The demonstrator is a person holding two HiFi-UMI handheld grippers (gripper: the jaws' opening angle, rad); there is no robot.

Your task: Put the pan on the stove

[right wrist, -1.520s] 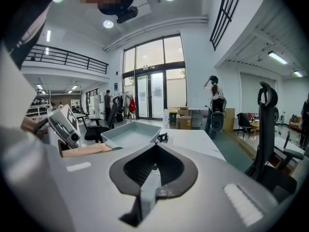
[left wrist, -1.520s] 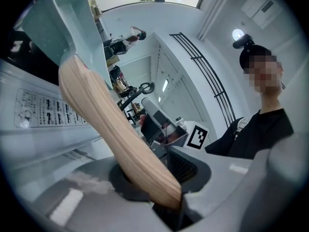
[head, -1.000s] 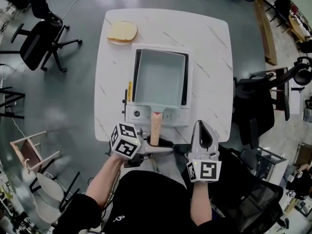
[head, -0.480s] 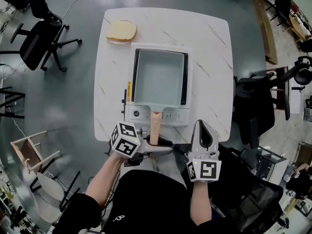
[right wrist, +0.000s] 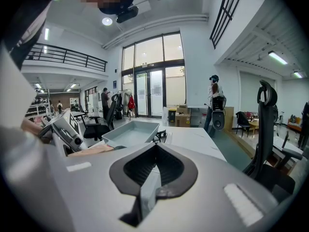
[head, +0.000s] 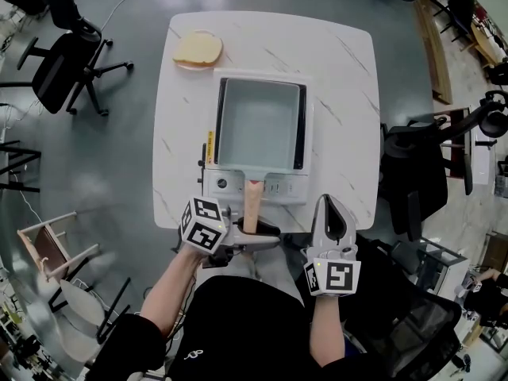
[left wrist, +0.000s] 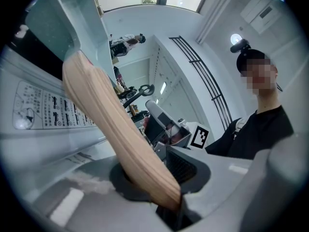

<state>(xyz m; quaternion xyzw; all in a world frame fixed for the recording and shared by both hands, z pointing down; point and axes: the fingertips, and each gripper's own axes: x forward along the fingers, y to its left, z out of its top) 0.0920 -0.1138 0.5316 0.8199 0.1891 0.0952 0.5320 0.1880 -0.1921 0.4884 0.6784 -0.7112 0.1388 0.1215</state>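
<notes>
A pale blue square pan [head: 260,125] sits on the white single-burner stove [head: 238,187] in the middle of the table. Its wooden handle [head: 252,205] reaches back past the stove's control panel to the table's near edge. My left gripper [head: 262,237] comes in from the left and is shut on the end of that handle [left wrist: 111,124], with the pan body [left wrist: 77,18] looming at upper left in its own view. My right gripper [head: 328,203] rests shut and empty at the front edge, right of the handle; its view shows the pan [right wrist: 130,132] ahead to the left.
A slice of toast [head: 198,50] lies on the white marble table [head: 341,94] at the far left corner. Black office chairs stand at the left [head: 67,66] and right [head: 421,173] of the table. A small wooden stool [head: 51,244] is on the floor, lower left.
</notes>
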